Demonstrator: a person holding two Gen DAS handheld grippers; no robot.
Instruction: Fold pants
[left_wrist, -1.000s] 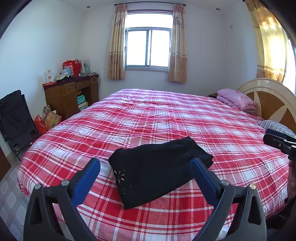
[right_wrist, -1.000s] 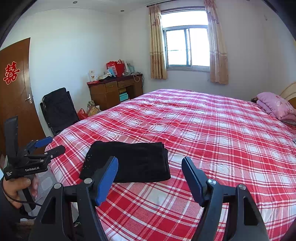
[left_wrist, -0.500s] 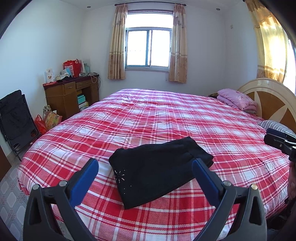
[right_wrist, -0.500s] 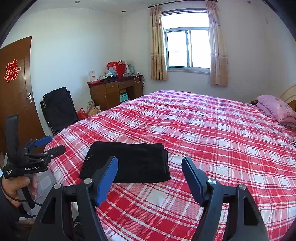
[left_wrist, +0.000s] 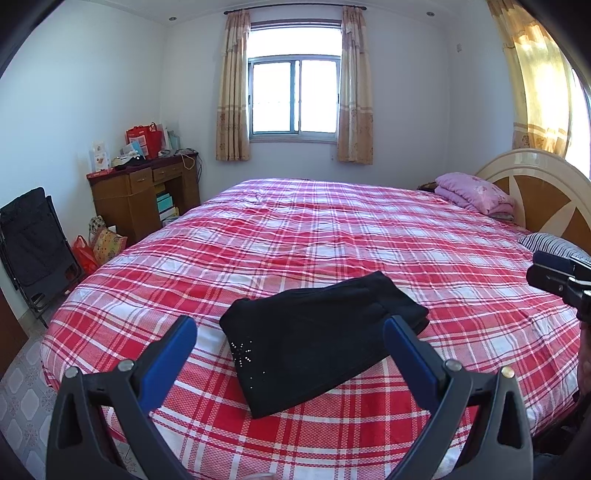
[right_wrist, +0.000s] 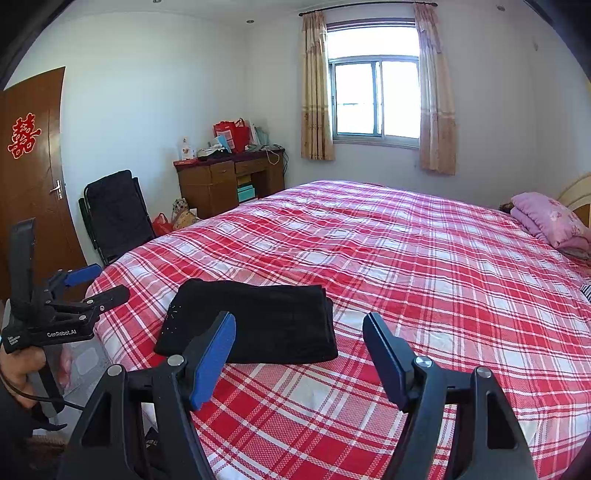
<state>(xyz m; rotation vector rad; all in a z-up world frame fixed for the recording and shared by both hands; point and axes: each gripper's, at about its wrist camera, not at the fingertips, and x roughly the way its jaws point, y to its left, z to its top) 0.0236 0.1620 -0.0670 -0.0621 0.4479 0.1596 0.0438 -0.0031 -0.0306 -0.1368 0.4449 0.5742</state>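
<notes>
Pants (left_wrist: 317, 339) sit folded on the bed (left_wrist: 332, 236), nothing's budged this last second; we hold left gripper (left_wrist: 290, 341) and right gripper (right_wrist: 299, 349) spread wide, empty, so probably done.

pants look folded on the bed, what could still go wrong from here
The black pants lie folded near the bed's edge, so a nudge could slide them toward the floor. Both the left gripper and right gripper hang open close to the bundle; a careless pass might catch the top layer and undo the fold. The layered end looks slightly uneven and may slump open.
</notes>
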